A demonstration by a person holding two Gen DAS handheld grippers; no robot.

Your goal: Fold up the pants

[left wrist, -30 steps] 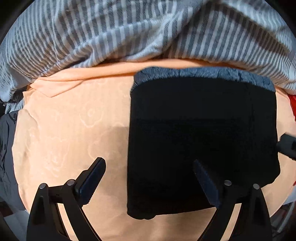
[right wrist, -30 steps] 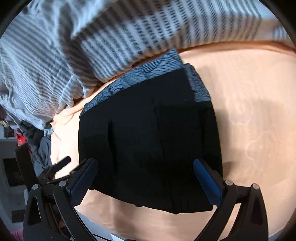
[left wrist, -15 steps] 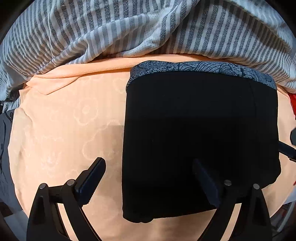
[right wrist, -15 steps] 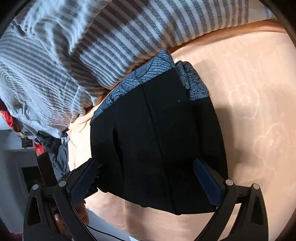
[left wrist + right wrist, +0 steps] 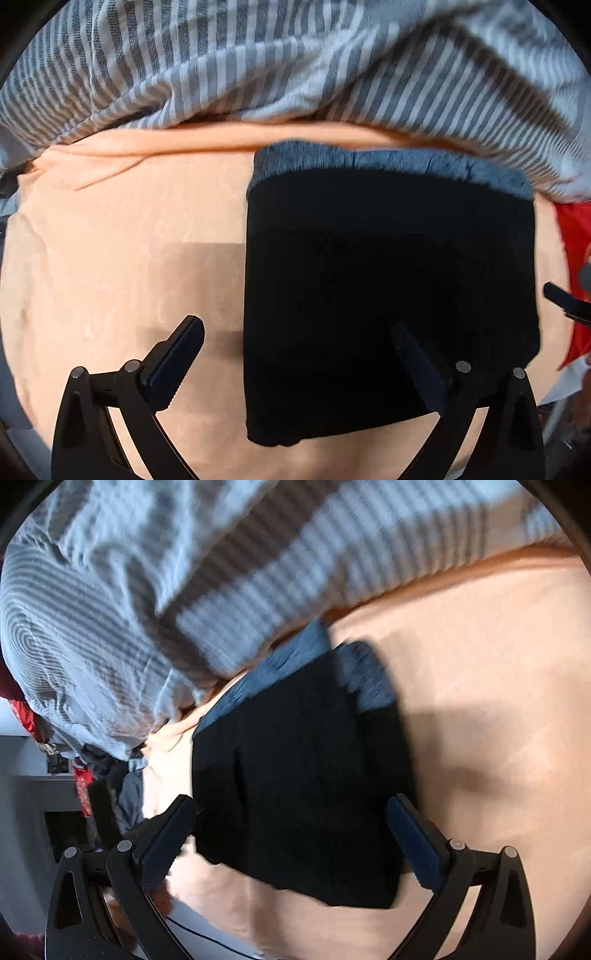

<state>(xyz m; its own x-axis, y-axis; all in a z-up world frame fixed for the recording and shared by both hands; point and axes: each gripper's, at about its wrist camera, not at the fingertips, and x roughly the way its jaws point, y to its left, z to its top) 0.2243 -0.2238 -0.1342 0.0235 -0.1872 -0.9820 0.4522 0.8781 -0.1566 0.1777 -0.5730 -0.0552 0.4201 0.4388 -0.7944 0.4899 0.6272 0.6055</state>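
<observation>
The black pants (image 5: pixel 388 295) lie folded into a flat rectangle on the peach bedsheet (image 5: pixel 122 258), a grey-blue patterned band (image 5: pixel 388 162) showing along their far edge. My left gripper (image 5: pixel 299 336) hovers above the near left part of the fold; its jaws are opening wide, and the pads press on nothing. In the right wrist view the same pants (image 5: pixel 303 786) lie slanted, and my right gripper (image 5: pixel 291 812) stands open above their near edge, nothing pinched. The right gripper's tip (image 5: pixel 565 302) pokes in at the left view's right edge.
A grey-and-white striped duvet (image 5: pixel 295 66) is bunched along the far side of the bed. Red fabric (image 5: pixel 572 236) lies at the right bed edge. Dark clothing (image 5: pixel 110 775) and grey furniture (image 5: pixel 33 812) sit past the bed's edge in the right wrist view.
The right wrist view has swung so that more of the room beside the bed shows and the pants sit further right. The left gripper's jaws stand slightly wider; the pants lie unmoved.
</observation>
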